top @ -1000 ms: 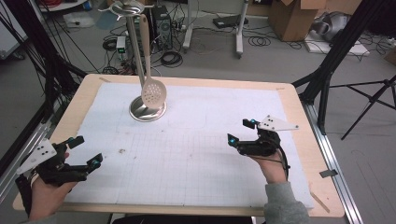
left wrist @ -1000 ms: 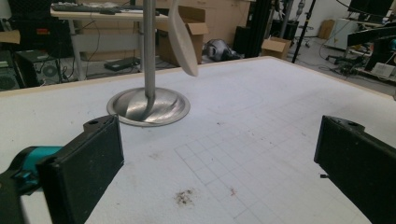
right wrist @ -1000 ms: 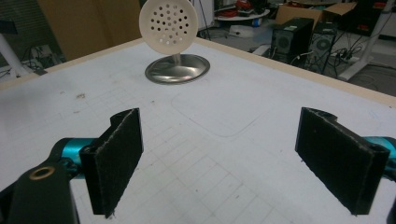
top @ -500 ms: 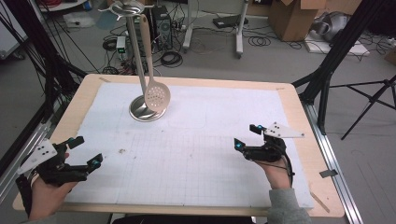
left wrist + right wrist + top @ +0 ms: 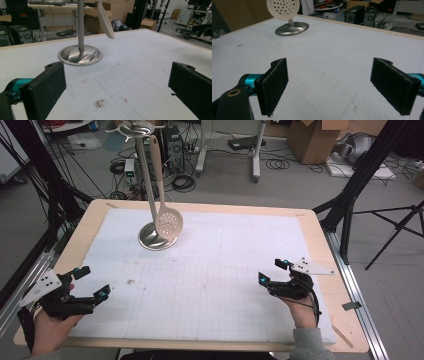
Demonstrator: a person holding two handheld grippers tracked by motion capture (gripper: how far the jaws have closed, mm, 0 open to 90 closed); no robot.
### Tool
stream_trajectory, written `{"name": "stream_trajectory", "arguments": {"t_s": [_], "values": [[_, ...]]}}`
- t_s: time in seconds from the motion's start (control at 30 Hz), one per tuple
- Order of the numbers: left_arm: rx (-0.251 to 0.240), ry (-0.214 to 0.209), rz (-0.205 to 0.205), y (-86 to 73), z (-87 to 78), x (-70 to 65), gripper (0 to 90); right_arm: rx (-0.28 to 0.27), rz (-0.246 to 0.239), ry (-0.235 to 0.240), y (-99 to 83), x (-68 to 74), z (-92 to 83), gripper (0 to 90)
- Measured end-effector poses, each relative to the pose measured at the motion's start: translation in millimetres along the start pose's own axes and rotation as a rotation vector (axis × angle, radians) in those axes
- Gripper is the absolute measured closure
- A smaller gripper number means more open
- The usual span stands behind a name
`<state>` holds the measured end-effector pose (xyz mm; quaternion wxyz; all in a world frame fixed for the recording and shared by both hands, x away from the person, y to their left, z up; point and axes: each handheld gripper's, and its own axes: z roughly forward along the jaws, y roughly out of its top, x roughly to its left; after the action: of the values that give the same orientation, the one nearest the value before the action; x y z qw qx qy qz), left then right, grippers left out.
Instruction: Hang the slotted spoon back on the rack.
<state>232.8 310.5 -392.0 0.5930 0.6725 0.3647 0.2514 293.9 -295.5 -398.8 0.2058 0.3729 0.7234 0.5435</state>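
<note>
Cream plastic, full of little holes, the spoon (image 5: 168, 222) hangs from the metal stand (image 5: 156, 239). It looks light, stiff and smooth; grab its long handle. Left gripper (image 5: 90, 283) and right gripper (image 5: 272, 271) sit far from the stand, jaws wide apart, holding nothing.

The right gripper (image 5: 272, 272) has drawn back toward the near right corner of the table (image 5: 320, 245), and the hanging slotted spoon (image 5: 168, 222) has swung slightly.

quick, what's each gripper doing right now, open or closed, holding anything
Left gripper: open, holding nothing, over the mat.
Right gripper: open, holding nothing.
</note>
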Motion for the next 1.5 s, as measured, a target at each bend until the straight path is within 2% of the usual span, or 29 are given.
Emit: {"name": "stream_trajectory", "arguments": {"t_s": [0.6, 0.73, 1.07, 1.2, 1.5], "values": [[0.007, 0.0, -0.005, -2.3, 1.4, 0.9, 1.8, -0.02, 0.047, -0.036, -19.2, -8.1, -11.7, 14.0], [0.005, 0.003, -0.007, -2.6, 0.7, 1.6, 1.8, -0.024, 0.031, -0.046, -22.6, -9.9, -14.3, 14.0], [0.01, 0.004, -0.007, -3.6, 1.5, 1.8, 1.8, -0.028, 0.065, -0.065, -37.3, -15.3, -24.6, 14.0], [0.011, 0.004, -0.005, -3.8, 1.7, 1.4, 1.8, -0.032, 0.057, -0.076, -41.4, -16.5, -27.4, 14.0], [0.01, 0.007, -0.009, -4.7, 1.0, 2.6, 1.8, -0.042, 0.072, -0.091, -45.8, -18.8, -35.6, 14.0]]}}
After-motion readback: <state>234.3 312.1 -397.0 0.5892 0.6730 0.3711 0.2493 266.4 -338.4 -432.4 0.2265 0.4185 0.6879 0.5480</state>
